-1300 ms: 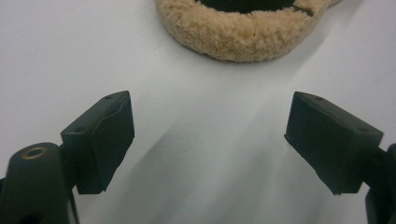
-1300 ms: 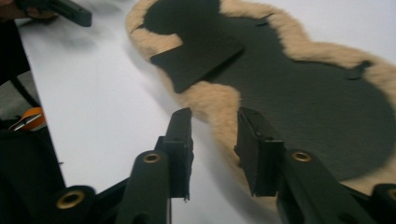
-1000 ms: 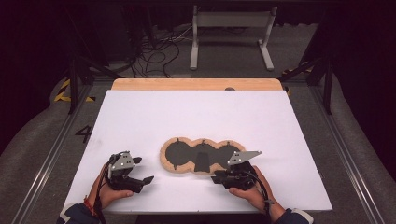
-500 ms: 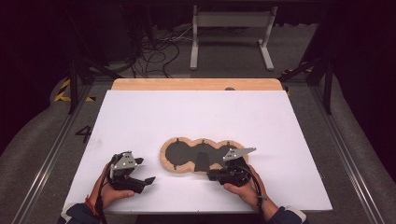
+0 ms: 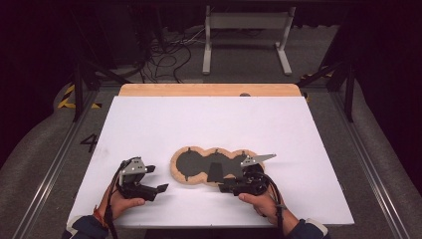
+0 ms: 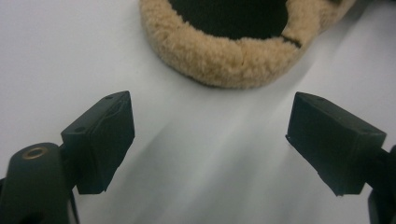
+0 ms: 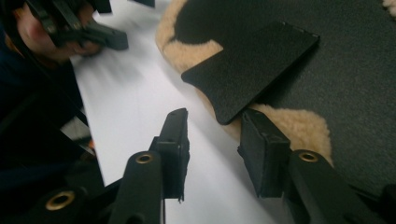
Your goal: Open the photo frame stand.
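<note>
From the high view, I have the left claw (image 5: 161, 188) resting on the white surface (image 5: 209, 124), spread and holding nothing, just left of the one sheepskin mat (image 5: 191, 177), a dark three-lobed piece with a tan fleece border lying flat near the front edge. The right claw (image 5: 223, 188) sits at the mat's front rim, where a dark flap (image 5: 214, 172) lies folded over. In the left gripper view, the claw (image 6: 210, 140) is wide apart, with the mat's fleecy edge (image 6: 224, 60) just ahead and untouched. In the right gripper view, the claw (image 7: 212, 140) has just been opening; the flap (image 7: 252, 65) ends near its jaws, pinched by neither. I judge the step is grasping that flap; next I must advance and close on it. Count: two claws, one mat, one flap.
</note>
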Action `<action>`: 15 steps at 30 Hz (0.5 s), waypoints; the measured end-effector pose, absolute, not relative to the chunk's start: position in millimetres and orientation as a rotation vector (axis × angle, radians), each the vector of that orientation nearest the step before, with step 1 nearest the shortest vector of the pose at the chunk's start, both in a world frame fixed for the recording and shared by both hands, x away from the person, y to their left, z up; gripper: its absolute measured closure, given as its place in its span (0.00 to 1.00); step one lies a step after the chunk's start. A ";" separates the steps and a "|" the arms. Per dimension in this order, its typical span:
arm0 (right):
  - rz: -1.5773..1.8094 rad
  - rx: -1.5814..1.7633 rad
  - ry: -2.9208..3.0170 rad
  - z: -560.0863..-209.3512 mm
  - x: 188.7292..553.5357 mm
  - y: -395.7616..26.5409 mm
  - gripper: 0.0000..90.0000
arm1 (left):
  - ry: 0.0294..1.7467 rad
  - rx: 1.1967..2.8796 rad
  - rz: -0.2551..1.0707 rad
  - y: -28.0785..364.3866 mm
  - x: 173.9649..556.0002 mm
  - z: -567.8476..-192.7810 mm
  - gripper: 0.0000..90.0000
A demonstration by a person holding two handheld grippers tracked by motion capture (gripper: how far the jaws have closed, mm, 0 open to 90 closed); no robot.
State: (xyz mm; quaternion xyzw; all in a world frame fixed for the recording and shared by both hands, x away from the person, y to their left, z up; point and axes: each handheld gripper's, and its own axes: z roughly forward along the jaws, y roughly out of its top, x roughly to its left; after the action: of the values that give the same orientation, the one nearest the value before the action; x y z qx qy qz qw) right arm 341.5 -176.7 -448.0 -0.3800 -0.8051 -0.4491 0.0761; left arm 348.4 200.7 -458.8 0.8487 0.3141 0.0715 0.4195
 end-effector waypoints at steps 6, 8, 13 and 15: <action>-1.335 -1.232 -2.226 -449.6 348.8 -177.9 0.68 | 0.830 2.088 0.143 191.6 366.0 -455.3 0.17; -1.333 -1.279 -2.150 -451.6 350.1 -180.3 0.70 | 0.848 2.085 0.132 189.5 373.9 -455.7 0.17; -1.338 -1.363 -2.010 -455.2 353.9 -183.0 0.74 | 0.855 2.079 0.116 181.8 387.2 -457.4 0.18; -1.346 -1.394 -1.984 -456.1 355.3 -182.4 0.76 | 0.868 2.092 0.107 177.6 391.7 -459.2 0.18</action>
State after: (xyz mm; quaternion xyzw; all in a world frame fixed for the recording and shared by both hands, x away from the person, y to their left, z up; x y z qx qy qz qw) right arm 355.3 -182.4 -456.1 -0.4941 -0.7033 -0.4772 0.1830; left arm 391.7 177.6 -459.2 0.8359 0.3468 0.0426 0.4232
